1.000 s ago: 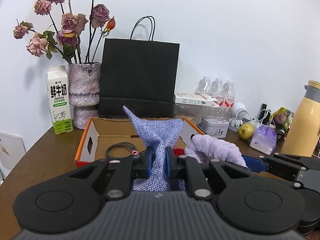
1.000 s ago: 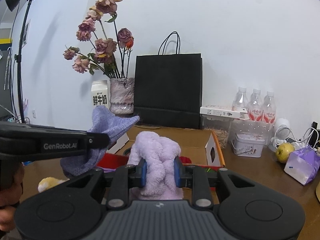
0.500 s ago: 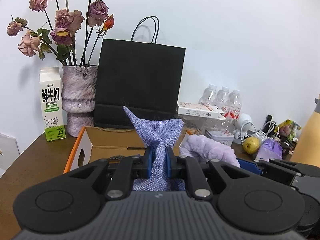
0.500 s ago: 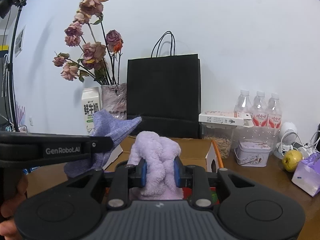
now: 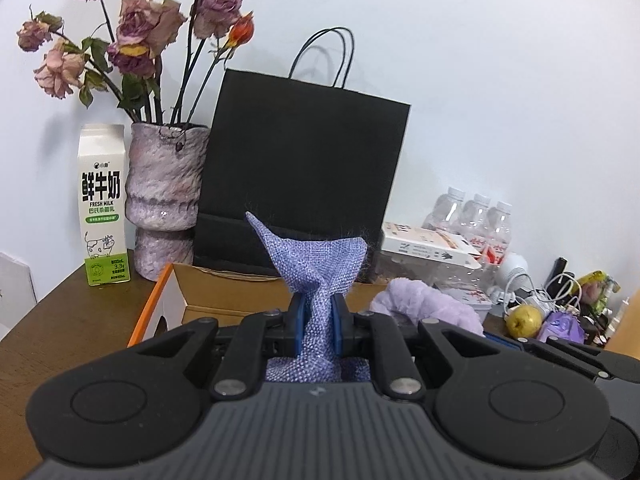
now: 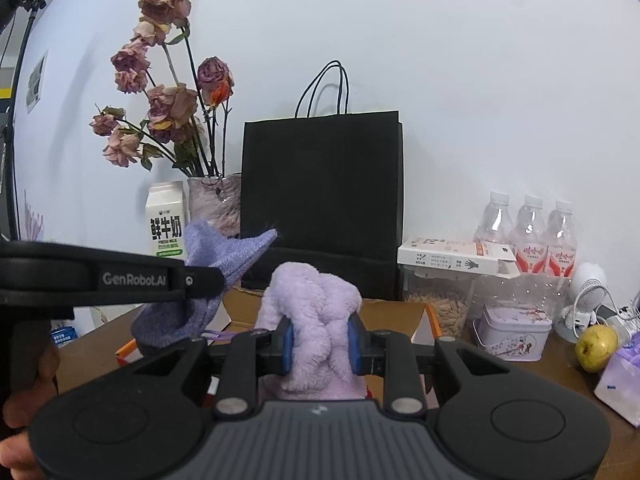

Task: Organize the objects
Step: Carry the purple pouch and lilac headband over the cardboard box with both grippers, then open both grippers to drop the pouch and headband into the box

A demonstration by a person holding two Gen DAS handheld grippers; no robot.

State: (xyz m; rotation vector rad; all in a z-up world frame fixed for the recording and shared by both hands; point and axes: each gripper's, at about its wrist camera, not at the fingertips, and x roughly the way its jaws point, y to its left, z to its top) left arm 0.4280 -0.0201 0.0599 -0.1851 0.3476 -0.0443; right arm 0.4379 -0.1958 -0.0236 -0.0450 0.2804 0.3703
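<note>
The left gripper (image 5: 317,322) is pinched on a woven blue-purple cloth (image 5: 316,268), whose twisted top fans out above the blue pads and stands in front of the black paper bag (image 5: 304,168). The right gripper (image 6: 320,344) is clamped on a fluffy lilac cloth (image 6: 316,308), which bulges up between its pads. Both cloths are held in the air over the open cardboard box (image 5: 224,292) on the brown table (image 5: 68,320). Compared with a second ago, both grippers have risen and moved closer to the back wall: the bag, the vase of dried roses (image 5: 164,200) and the milk carton (image 5: 103,204) appear larger in the left view, and less of the box interior shows, the dark cord seen there earlier now hidden. Each grip on its cloth is unchanged. In the right view the left gripper body crosses the left side with the woven cloth (image 6: 208,280) hanging from it, just beside the lilac cloth.
</note>
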